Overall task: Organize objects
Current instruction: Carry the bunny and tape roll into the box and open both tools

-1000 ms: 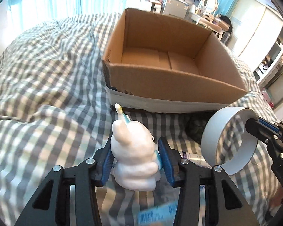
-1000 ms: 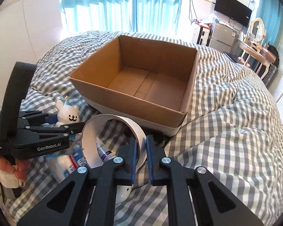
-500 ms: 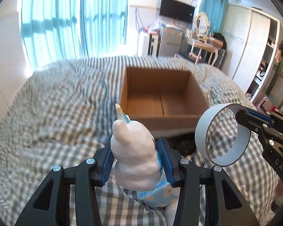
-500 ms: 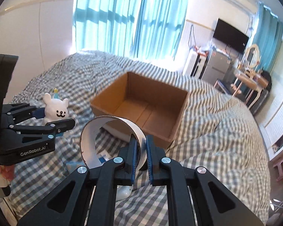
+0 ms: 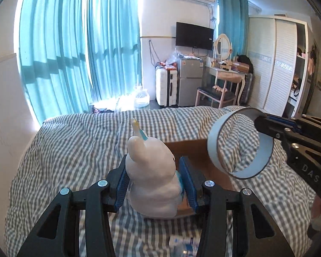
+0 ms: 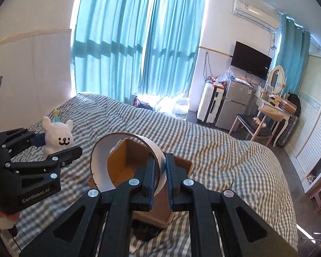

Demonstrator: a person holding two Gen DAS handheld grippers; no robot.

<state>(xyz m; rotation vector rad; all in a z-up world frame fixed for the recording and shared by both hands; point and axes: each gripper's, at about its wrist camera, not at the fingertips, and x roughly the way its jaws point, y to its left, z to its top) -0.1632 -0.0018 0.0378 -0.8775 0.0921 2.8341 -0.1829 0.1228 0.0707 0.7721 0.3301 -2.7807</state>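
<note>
A white bear figurine (image 5: 152, 175) with a small party hat sits between the blue pads of my left gripper (image 5: 153, 180), which is shut on it and holds it above the bed. From the right wrist view the figurine (image 6: 57, 136) shows its face in the left gripper (image 6: 51, 147). My right gripper (image 6: 159, 171) is shut on the wall of a white tape ring (image 6: 126, 160); the ring (image 5: 239, 143) hangs in the air at the right of the left wrist view. The open cardboard box (image 6: 128, 167) lies below, mostly hidden behind both held things.
The grey-and-white checked bed (image 5: 75, 150) fills the lower part of both views. A blue-and-white packet (image 5: 186, 248) lies on it below the left gripper. Beyond the bed stand turquoise curtains (image 5: 75, 53), a suitcase, a small fridge, a dressing table with a chair (image 6: 259, 126) and a wardrobe.
Both grippers have risen with their loads and tilted up, so the box has dropped low in both views and the room beyond the bed has come into sight. Both grips are unchanged.
</note>
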